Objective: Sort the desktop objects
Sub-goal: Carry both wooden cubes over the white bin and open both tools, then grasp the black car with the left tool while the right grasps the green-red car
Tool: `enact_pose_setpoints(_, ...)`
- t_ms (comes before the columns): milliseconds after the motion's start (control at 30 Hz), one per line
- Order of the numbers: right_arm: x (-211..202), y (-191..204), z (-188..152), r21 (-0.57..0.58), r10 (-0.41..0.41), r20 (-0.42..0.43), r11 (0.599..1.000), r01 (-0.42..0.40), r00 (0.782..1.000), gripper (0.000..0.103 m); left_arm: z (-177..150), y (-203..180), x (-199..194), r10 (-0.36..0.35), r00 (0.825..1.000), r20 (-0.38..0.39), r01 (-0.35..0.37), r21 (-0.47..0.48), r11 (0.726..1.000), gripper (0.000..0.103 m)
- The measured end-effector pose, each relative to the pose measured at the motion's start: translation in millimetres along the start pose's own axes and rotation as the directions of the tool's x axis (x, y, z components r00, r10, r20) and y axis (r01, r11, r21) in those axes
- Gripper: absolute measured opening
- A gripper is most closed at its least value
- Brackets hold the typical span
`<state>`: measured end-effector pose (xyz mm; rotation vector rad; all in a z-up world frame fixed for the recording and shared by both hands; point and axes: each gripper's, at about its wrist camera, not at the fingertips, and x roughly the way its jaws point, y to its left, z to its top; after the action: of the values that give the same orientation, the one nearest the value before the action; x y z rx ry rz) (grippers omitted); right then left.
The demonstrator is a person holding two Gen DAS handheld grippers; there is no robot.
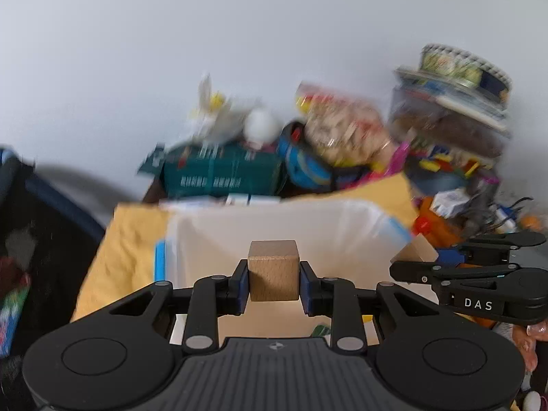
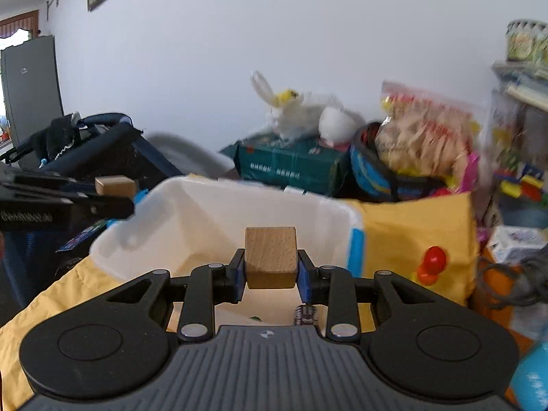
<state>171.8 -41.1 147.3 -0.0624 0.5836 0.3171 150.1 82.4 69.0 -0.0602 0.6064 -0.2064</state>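
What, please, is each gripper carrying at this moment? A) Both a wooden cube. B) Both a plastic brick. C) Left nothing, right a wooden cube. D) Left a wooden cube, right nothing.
A: the left gripper is shut on a wooden cube, and the right gripper is shut on another cube, both over the white bin.
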Motion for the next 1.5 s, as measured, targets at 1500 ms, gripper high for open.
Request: enact_pose_setpoints(1500, 1.2, 94.8, -155.8, -0.413, 0.037, -0.302, 0.896, -0.165, 0.953, 0.017, -127.5, -39.7, 17.9, -0.097, 0.935, -0.342, 0.162, 0.166, 0.973, 0.028)
